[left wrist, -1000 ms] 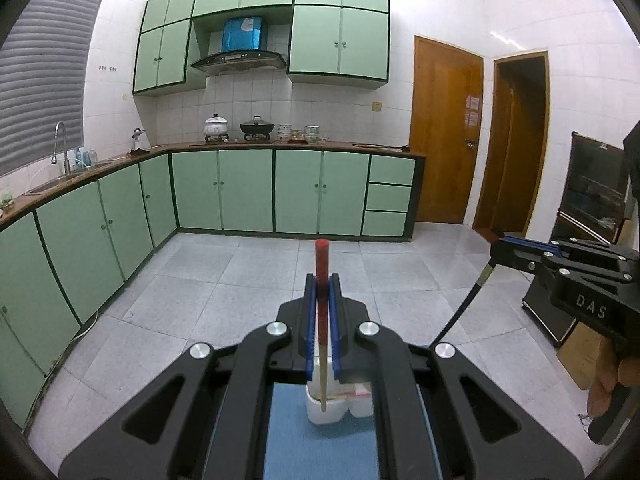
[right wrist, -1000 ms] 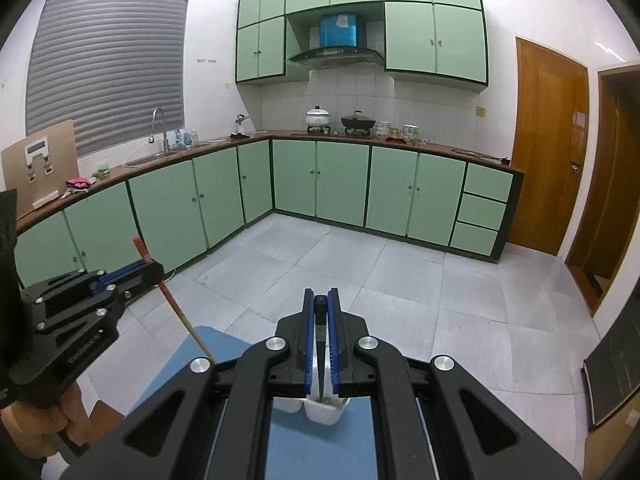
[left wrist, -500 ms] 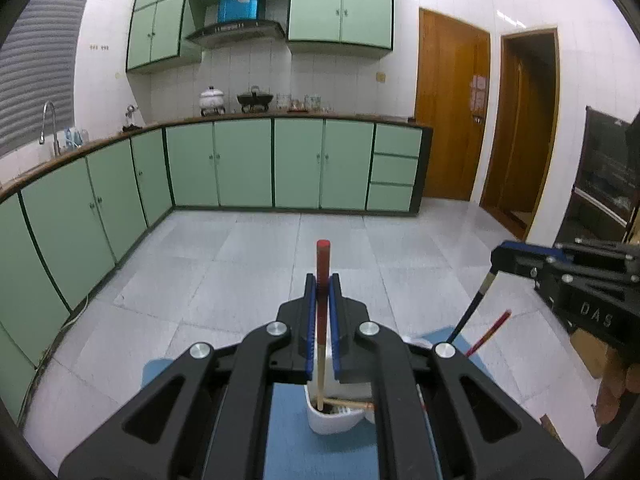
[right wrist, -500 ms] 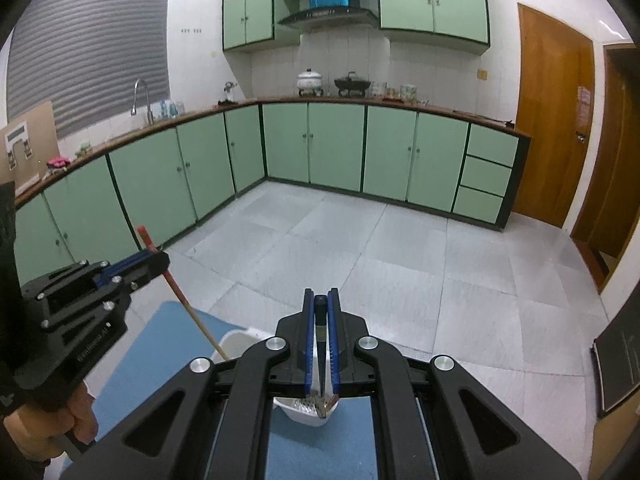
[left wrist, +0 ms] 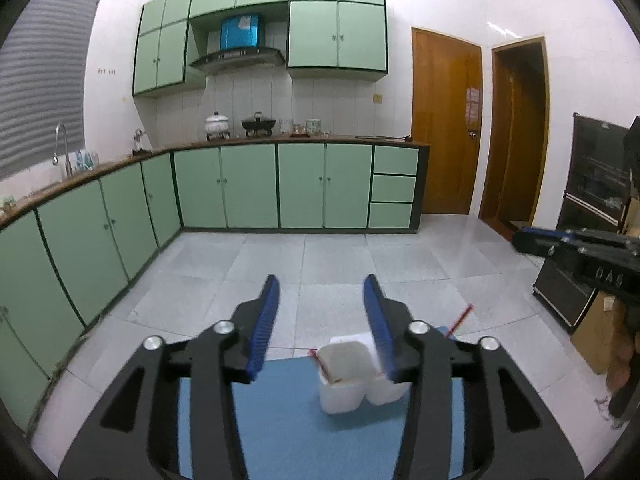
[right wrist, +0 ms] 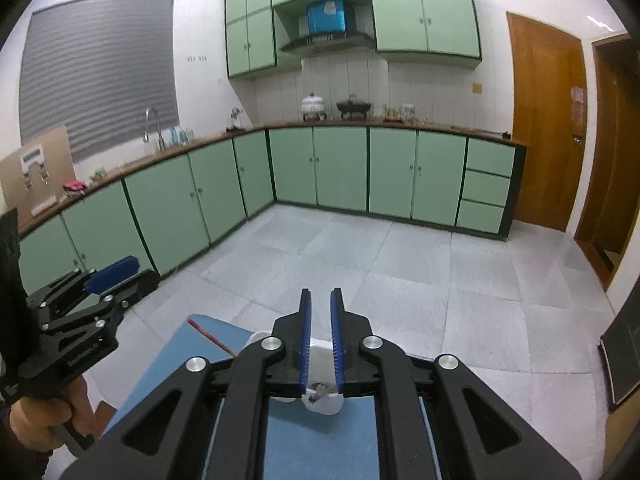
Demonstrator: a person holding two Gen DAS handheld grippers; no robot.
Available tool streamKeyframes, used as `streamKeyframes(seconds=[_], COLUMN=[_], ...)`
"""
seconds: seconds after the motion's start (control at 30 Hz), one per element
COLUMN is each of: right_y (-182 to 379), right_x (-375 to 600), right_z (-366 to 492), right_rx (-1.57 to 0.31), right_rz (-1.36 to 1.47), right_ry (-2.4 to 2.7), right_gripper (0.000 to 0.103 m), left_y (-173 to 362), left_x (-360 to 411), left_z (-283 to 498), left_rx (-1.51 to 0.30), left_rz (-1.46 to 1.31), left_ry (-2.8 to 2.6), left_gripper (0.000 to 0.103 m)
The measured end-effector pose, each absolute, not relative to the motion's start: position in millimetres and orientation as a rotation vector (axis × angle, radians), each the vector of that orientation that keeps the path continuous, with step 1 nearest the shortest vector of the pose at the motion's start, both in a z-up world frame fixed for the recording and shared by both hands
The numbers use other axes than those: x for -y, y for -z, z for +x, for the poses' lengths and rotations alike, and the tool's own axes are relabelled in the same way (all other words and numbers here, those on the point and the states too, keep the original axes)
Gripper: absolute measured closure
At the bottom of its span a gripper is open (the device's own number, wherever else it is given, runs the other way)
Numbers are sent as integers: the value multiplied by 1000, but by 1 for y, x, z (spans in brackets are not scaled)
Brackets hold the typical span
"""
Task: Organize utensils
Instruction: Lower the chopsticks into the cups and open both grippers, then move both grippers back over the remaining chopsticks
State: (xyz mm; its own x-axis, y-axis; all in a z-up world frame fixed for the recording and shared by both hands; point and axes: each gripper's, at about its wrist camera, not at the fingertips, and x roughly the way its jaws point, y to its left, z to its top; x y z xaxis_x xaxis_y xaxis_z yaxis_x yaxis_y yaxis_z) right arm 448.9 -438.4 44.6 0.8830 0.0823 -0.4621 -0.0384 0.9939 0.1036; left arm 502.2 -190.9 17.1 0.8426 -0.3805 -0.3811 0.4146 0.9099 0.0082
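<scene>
A white two-compartment utensil holder [left wrist: 352,380] stands on a blue mat [left wrist: 280,432]. My left gripper [left wrist: 322,292] is open and empty above the holder. A red-tipped chopstick [left wrist: 320,362] leans in the holder's left compartment, and another red-tipped chopstick [left wrist: 460,318] sticks out behind the right finger. In the right wrist view my right gripper [right wrist: 320,300] is slightly open and empty over the holder [right wrist: 320,396], with a chopstick [right wrist: 210,336] leaning out to the left. The left gripper [right wrist: 116,270] also shows there at the left.
Green kitchen cabinets [left wrist: 280,184] line the far and left walls. A dark cabinet [left wrist: 592,200] and a cardboard box [left wrist: 600,336] stand at the right. The mat's far edge [right wrist: 208,320] drops to a grey tiled floor [right wrist: 400,264].
My left gripper opened and let go of the red-tipped chopstick, which now rests in the holder. My right gripper opened slightly and released its utensil into the holder.
</scene>
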Motion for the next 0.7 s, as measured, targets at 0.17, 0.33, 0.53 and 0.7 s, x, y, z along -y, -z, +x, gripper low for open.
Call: streamKeyframes(seconds=[0.17, 0.33, 0.53, 0.7], right_y=[-43, 2, 102, 194], right_x=[437, 431, 406, 378], right_z=[381, 297, 206, 159], right_rx=[-449, -446, -526, -672], right_rz=[118, 132, 126, 189], right_ry=[-74, -46, 14, 13], right_gripper=[88, 78, 77, 77], left_y=[-17, 25, 108, 176], left_x=[166, 140, 124, 117], left_z=[440, 359, 263, 207], left_rx=[-385, -411, -470, -573], left_rz=[112, 127, 158, 154], left_ry=[431, 443, 448, 469], left_gripper=[50, 44, 42, 42])
